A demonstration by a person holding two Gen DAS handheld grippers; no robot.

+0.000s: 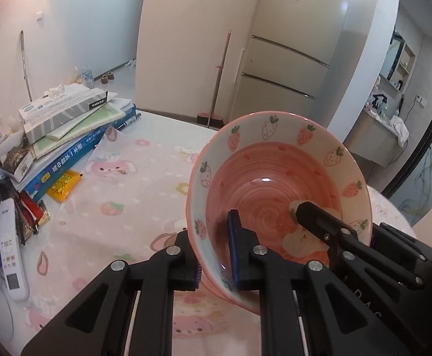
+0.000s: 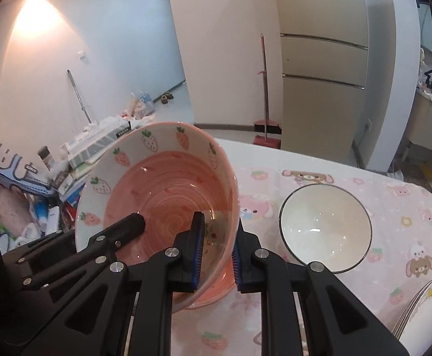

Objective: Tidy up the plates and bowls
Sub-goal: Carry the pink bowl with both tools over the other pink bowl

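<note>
A pink bowl with strawberries painted round its rim hangs tilted just above the pink cartoon tablecloth. My left gripper is shut on the bowl's left wall, one blue pad inside and one outside. My right gripper is shut on the opposite wall of the same bowl. Each view shows the other gripper's finger reaching inside the bowl. To the right, a plain white bowl with a dark rim rests on the cloth. A stack of white plates lies at the lower right edge.
A pile of books and boxes crowds the table's left side, with a white remote and a yellow packet beside it. Beyond the table's far edge stand a broom and a fridge.
</note>
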